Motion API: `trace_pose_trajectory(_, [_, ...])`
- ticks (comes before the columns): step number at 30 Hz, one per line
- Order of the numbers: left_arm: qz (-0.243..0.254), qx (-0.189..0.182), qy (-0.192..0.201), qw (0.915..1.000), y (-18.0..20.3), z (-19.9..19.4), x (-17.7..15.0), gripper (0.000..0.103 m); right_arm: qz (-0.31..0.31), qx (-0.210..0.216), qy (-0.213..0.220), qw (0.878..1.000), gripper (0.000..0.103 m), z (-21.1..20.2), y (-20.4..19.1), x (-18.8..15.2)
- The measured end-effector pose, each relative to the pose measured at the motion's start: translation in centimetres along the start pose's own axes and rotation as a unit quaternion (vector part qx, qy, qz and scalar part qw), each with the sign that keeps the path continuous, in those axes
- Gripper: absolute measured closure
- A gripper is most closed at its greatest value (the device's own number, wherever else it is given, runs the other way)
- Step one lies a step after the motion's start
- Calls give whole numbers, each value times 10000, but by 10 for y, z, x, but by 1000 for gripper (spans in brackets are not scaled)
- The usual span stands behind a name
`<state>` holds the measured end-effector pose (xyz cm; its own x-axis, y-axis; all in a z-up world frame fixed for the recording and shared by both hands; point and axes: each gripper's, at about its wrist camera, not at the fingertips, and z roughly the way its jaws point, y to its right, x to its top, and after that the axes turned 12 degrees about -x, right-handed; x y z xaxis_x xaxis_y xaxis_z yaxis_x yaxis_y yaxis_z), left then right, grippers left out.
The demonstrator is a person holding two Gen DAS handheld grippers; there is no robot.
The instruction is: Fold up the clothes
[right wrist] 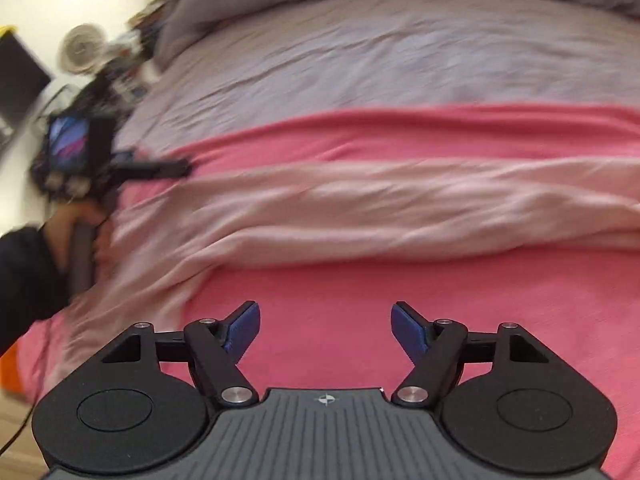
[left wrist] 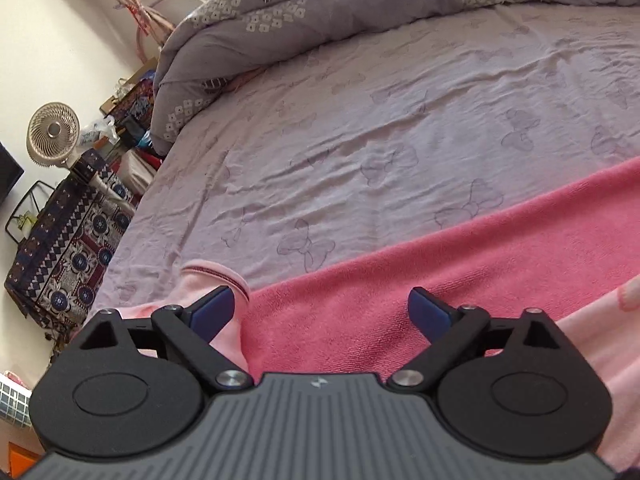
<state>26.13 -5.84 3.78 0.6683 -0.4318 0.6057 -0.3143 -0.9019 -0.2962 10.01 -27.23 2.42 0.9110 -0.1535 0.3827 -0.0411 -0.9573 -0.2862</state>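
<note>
Pale pink garment (right wrist: 360, 208) on pink towel (right wrist: 340, 280) — both grippers' jaws apparently empty

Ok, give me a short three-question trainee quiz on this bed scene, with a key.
1. True or false: the left gripper is clamped on the pale pink garment.
2. What lies directly under the garment? A) bare lilac sheet B) darker pink towel C) grey quilt
3. What stands on the left beside the bed, round and grilled?

Key: 1 false, its jaws are open and empty; 2 B; 3 a small fan.
</note>
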Motion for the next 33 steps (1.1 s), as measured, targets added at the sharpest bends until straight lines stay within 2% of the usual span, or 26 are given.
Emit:
trace_pose_trajectory(2, [36, -282, 197, 9994, -9, -31, -9, 6, -311, 461, -311, 9980, 31, 16, -44, -13])
trace_pose_trajectory(5, [-135, -278, 90, 9995, -29, -76, -39, 6, -944, 735, -413, 9920, 31, 27, -88, -22])
trace_pose_trajectory(8, [-1074, -276, -215, 9936, -66, -109, -81, 6, -1300, 816, -464, 9871, 29, 32, -109, -27])
trace_pose_trajectory(11, [-2055, -311, -508, 9768, -102, -133, -122, 9, -1435, 756, -563, 9851, 28, 36, -109, -28])
trace_pose_trajectory(13, [-2611, -548, -571, 9621, -120, -131, -140, 27, -1448, 798, -593, 9844, 25, 38, -108, -28])
trace_pose_trajectory(15, [-3009, -988, -424, 9476, -132, -129, -147, 31, -1561, 785, -621, 9827, 20, 41, -111, -29])
trace_pose_trajectory(16, [-3094, -1183, -309, 9430, -135, -128, -147, 35, -1660, 760, -625, 9812, 18, 42, -113, -30])
trace_pose_trajectory(17, [-3154, -1365, -193, 9389, -138, -127, -147, 35, -1774, 726, -623, 9795, 16, 43, -117, -32])
trace_pose_trajectory(20, [-2950, -1683, -222, 9403, -133, -121, -142, 35, -1954, 620, -619, 9768, 13, 45, -125, -34])
trace_pose_trajectory(24, [-2778, -2581, -230, 9250, -132, -105, -139, 34, -1795, 514, -531, 9810, 16, 43, -126, -26])
trace_pose_trajectory(26, [-2775, -2590, -343, 9245, -132, -89, -139, 35, -1784, 456, -496, 9816, 17, 43, -126, -21])
trace_pose_trajectory(28, [-2976, -2583, -333, 9185, -136, -76, -137, 35, -1756, 376, -489, 9825, 17, 45, -125, -19])
trace_pose_trajectory(31, [-3414, -2698, -103, 9003, -147, -65, -135, 37, -1760, 337, -503, 9825, 17, 47, -125, -19])
trace_pose_trajectory(33, [-3768, -2739, -17, 8849, -155, -60, -137, 41, -1847, 304, -477, 9812, 17, 46, -127, -22])
